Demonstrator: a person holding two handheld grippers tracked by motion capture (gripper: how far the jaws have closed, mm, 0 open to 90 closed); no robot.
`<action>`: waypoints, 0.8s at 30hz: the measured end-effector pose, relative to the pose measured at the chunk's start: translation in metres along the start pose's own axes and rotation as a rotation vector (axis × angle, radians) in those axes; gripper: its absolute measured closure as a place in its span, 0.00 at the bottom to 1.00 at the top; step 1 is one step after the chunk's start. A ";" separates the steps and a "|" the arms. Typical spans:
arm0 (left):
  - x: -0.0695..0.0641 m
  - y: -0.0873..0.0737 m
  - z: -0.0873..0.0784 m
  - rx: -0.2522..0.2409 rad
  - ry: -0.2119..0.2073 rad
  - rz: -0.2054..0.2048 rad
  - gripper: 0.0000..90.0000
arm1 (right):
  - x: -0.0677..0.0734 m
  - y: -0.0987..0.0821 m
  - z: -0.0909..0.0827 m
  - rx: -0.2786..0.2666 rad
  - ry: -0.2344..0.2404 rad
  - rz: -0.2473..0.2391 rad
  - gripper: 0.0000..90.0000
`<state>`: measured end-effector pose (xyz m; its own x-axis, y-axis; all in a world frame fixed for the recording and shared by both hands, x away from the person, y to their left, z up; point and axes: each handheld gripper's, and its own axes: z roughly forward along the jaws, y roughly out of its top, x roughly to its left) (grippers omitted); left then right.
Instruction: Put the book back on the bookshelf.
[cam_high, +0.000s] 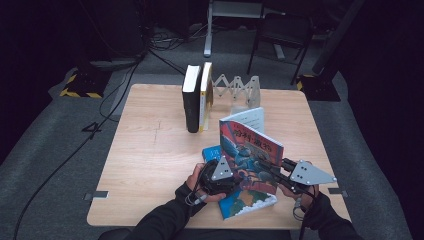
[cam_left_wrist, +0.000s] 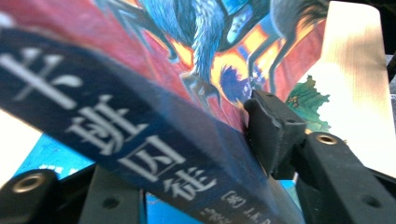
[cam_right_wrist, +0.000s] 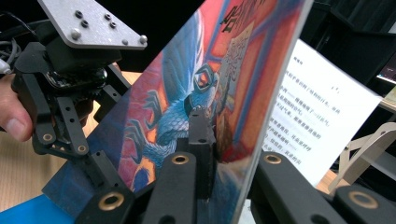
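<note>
Upright books (cam_high: 197, 97) behind; bare table (cam_high: 145, 150) leftward.

Two upright books (cam_high: 196, 97) at table (cam_high: 145, 150) back; folding rack (cam_high: 237, 87) beside; chair (cam_high: 282, 35) behind.

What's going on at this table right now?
A person is handling a colourful illustrated book with a gripper in each hand, holding it raised and tilted near the front edge of the wooden table. The right gripper is clamped on the book's cover. The left gripper straddles the dark blue spine. Another blue book lies flat underneath. Farther back, two books stand upright beside a folding rack.
</note>
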<state>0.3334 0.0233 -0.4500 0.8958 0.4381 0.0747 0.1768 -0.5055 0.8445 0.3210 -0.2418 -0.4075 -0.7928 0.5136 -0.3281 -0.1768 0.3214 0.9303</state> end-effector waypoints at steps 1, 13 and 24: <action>-0.001 0.001 -0.001 -0.001 0.016 0.019 0.61 | 0.000 0.000 0.000 0.001 -0.004 -0.004 0.91; 0.005 -0.007 -0.011 -0.046 0.066 0.052 0.74 | -0.005 0.011 -0.006 -0.088 -0.061 0.022 0.79; -0.002 -0.013 -0.017 -0.055 0.037 0.084 0.81 | -0.025 0.000 -0.034 -0.066 -0.193 0.083 0.48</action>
<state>0.3226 0.0413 -0.4523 0.8909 0.4232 0.1651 0.0782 -0.5008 0.8620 0.3209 -0.2817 -0.3943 -0.6810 0.6810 -0.2691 -0.1586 0.2217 0.9621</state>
